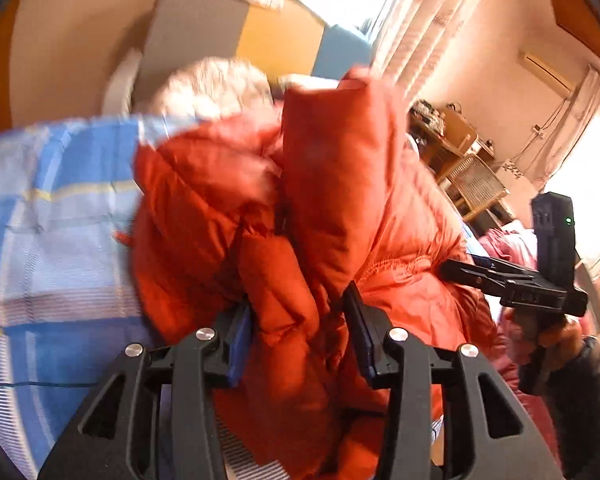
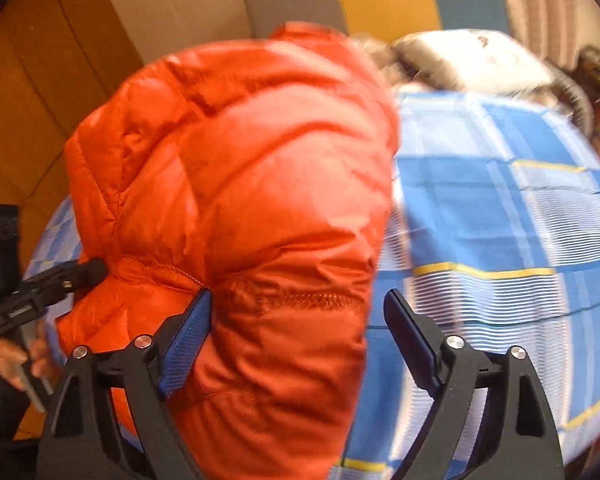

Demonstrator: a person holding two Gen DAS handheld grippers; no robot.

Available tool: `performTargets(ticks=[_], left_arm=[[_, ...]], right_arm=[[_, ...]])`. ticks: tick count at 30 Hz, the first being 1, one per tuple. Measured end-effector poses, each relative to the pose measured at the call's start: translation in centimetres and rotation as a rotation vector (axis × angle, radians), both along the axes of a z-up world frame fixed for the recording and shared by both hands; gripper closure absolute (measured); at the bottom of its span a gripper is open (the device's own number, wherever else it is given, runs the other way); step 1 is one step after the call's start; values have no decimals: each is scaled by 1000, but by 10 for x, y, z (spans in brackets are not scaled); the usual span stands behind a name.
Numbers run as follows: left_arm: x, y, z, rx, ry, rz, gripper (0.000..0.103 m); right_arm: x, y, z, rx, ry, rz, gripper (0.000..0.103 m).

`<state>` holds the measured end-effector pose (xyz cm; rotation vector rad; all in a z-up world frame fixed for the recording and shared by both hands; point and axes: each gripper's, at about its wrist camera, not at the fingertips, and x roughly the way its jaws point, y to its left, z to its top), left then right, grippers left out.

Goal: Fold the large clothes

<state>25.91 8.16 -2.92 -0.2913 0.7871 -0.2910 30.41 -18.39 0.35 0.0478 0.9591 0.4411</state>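
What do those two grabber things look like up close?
Each gripper is black plastic with shiny silver bolts and two flat fingers faced with ribbed blue pads. One has a boxy black top with a tiny green light. The person's sleeve is dark.

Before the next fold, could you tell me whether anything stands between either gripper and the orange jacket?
Nothing visible does. The jacket bulges directly between the fingers of the left gripper and the right gripper, lying on the checked sheet.
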Motion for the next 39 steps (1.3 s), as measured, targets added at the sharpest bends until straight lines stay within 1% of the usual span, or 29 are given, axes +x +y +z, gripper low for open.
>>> performTargets(ticks=[1,2,4,5,6,8,9,10,11,13,14,15,16,17,18,19,20,22,24,27,28,30,31,32,34,35,39], left_arm=[[-5,-1,8,11,-26,20,61],[-14,-3,19,4,-59,27,59],[-25,-7,38,8,-115,44,59],[-27,-6,46,-8,-129,36,59],[-23,-8,55,-18,-135,24,59],[-8,-13,65,0,-139,20,59],[2,-17,66,3,-130,13,59],[13,-22,67,13,-111,19,59],[26,-26,66,24,-96,15,59],[29,-36,64,50,-77,32,59],[36,-38,61,68,-61,40,60],[49,-36,53,94,-44,66,64],[50,-37,47,107,-26,88,71],[56,-31,38,106,-1,109,72],[61,-24,27,98,27,125,72],[62,-19,18,91,43,129,72],[63,-18,10,99,47,125,72],[64,-17,-5,120,48,121,71],[64,-17,-19,130,37,126,71],[63,-18,-31,142,13,143,71],[58,-16,-34,133,14,152,70],[52,-15,-29,113,25,175,70],[48,-14,-26,108,24,187,67],[43,-13,-22,112,22,198,62],[36,-8,-17,110,8,213,57],[31,-7,-14,108,0,217,55],[12,-6,-3,131,-30,217,54]], right_arm=[[-8,-1,7,-17,-32,-27,17],[-16,-2,15,-29,-68,-57,17],[-31,-5,22,-17,-110,-78,17],[-39,-9,28,-17,-134,-87,17],[-47,-7,32,-23,-148,-90,19],[-51,3,35,-28,-167,-89,21],[-55,8,35,-36,-168,-94,24],[-59,14,34,-39,-168,-95,25],[-64,20,33,-38,-166,-93,26],[-81,30,31,-60,-163,-98,26],[-81,34,28,-71,-162,-103,26],[-83,38,27,-75,-159,-112,26],[-84,42,23,-83,-151,-117,26],[-77,45,17,-99,-153,-111,26],[-80,50,14,-121,-163,-109,27],[-81,53,12,-121,-156,-107,27],[-81,58,8,-127,-145,-91,27],[-81,69,1,-169,-153,-81,27],[-76,78,-12,-192,-129,-73,27],[-72,90,-29,-243,-134,-70,27],[-72,92,-31,-256,-137,-70,27],[-75,93,-31,-273,-142,-71,27],[-76,93,-28,-273,-141,-73,27],[-77,91,-27,-265,-139,-79,27],[-78,86,-22,-253,-138,-105,27],[-79,85,-19,-249,-140,-117,27],[-87,85,-15,-243,-148,-158,27]])
